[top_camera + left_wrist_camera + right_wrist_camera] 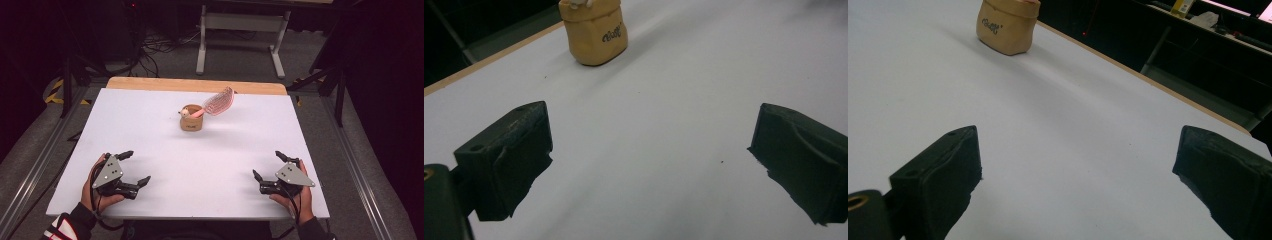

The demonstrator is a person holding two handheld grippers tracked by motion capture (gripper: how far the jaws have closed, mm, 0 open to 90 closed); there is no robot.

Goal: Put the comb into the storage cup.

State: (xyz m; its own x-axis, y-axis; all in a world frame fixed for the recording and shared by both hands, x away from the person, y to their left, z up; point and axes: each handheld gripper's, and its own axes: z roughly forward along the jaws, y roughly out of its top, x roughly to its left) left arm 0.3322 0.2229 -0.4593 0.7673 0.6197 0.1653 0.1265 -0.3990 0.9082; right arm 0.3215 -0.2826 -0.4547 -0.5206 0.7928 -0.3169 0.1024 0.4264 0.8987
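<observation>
Jaws gaping empty on both my left gripper (135, 169) and right gripper (267, 165), I could tip the small tan fabric pot (191, 119) by snagging its leaning pink hairbrush (216, 104).

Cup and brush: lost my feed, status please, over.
Left gripper open, right gripper open, both near the table's front edge. Cup upright mid-table, pink brush leaning out of it. Nothing between grippers and cup.

We see a white desk (165, 150) with a bare wood strip along its far edge. Tan cup (191, 120), dark lettering on its side, pink handle inside. Pink-red ribbed brush (219, 101) above its rim. Both tools black, left tool (133, 168), right tool (268, 165), each topped by a grey plate.
</observation>
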